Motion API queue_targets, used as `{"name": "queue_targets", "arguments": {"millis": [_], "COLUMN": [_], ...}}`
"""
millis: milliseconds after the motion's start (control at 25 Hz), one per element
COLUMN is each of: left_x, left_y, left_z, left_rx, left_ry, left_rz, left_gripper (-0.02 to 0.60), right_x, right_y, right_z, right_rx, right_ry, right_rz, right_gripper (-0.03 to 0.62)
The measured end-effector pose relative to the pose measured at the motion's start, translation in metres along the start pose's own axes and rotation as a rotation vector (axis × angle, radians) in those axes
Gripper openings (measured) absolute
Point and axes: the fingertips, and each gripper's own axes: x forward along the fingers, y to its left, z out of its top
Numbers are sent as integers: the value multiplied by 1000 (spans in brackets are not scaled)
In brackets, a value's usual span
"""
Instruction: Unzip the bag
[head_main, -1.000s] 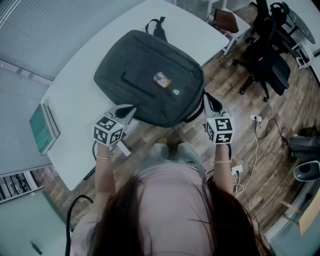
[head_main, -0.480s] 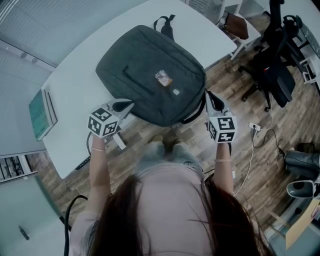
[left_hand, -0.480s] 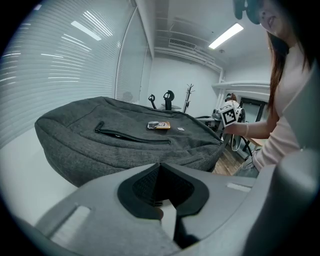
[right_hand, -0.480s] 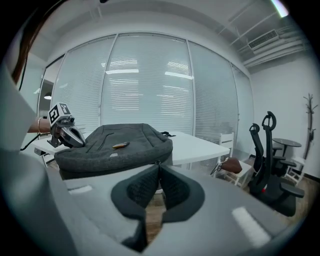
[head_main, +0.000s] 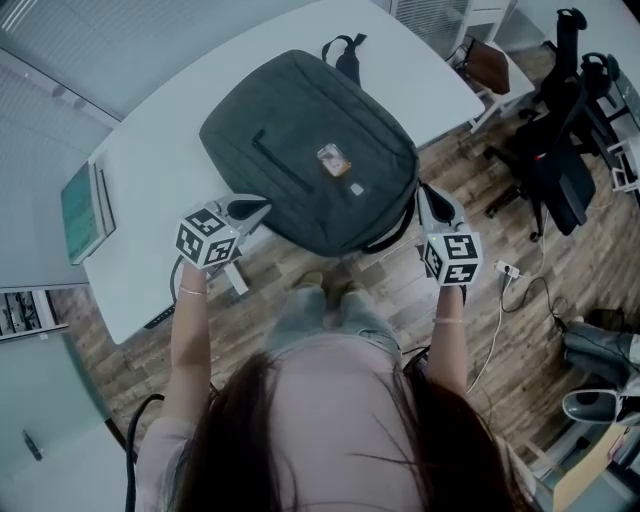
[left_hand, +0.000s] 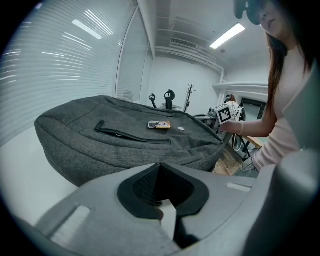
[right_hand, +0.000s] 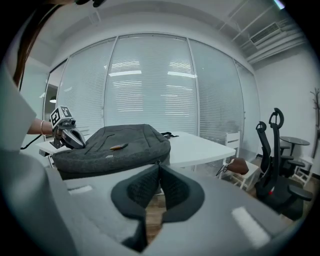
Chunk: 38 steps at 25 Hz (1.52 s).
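Observation:
A dark grey backpack (head_main: 300, 120) lies flat on the white table (head_main: 150, 190), its front pocket zip (head_main: 278, 158) closed and a small orange tag (head_main: 332, 158) on top. My left gripper (head_main: 258, 207) is shut, its tips at the bag's near left edge (left_hand: 125, 150); I cannot tell whether fabric is pinched. At the bag's near right corner my right gripper (head_main: 424, 192) is shut on a small zipper pull (right_hand: 158, 162). The right gripper view looks along the bag (right_hand: 115, 150) toward the left gripper (right_hand: 67, 135).
A teal book (head_main: 80, 210) lies at the table's left end. Black office chairs (head_main: 560, 150) and a brown-seated chair (head_main: 490, 65) stand on the wooden floor to the right. A cable and power strip (head_main: 505, 270) lie on the floor by my right arm.
The right gripper has crept a little along the bag's right corner. The left gripper stays at the bag's near edge. The head view has shifted slightly.

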Motion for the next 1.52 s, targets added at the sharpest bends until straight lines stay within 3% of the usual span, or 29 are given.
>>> {"name": "queue_targets", "arguments": {"millis": [600, 1520], "left_x": [1, 3], "left_y": [2, 1], "left_z": [-2, -1], "left_rx": [-10, -17], "left_ry": [5, 2], "left_rz": [-9, -5], "left_gripper": [9, 9], "right_x": [16, 54], "right_y": [-13, -33], "right_z": [5, 12], "right_rx": [-28, -43], "right_ry": [-6, -3], "right_rz": [31, 217], "right_gripper": [15, 12]}}
